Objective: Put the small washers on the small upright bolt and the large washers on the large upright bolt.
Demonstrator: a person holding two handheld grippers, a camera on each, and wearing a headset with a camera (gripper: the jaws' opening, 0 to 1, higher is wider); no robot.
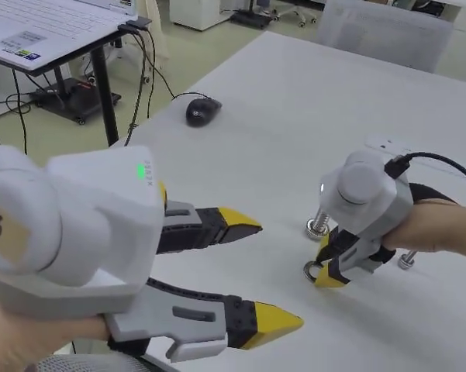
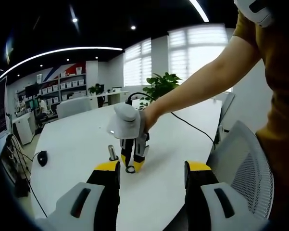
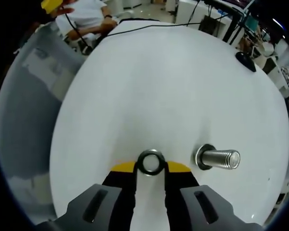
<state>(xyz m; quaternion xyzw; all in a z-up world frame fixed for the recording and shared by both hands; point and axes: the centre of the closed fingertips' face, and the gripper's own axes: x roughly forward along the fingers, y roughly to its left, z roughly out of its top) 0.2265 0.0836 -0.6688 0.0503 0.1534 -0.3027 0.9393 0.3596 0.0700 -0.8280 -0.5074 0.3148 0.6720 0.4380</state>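
My right gripper (image 1: 326, 273) points down at the white table (image 1: 295, 116), shut on a metal washer (image 1: 312, 270) that it holds just above the surface. In the right gripper view the washer (image 3: 150, 162) sits pinched between the yellow tips of that gripper (image 3: 150, 169). Just beside it the large upright bolt (image 3: 220, 158) (image 1: 319, 223) stands with a washer at its base. The small upright bolt (image 1: 407, 260) pokes out behind the hand. My left gripper (image 1: 267, 271) (image 2: 153, 169) hovers open and holds nothing, aimed at the right gripper (image 2: 132, 163) and the bolt (image 2: 113, 153).
A black mouse (image 1: 203, 111) with its cable lies at the table's far left. A laptop (image 1: 46, 27) rests on a side stand past the table edge. A grey mesh chair (image 2: 240, 163) stands close by the table's near side.
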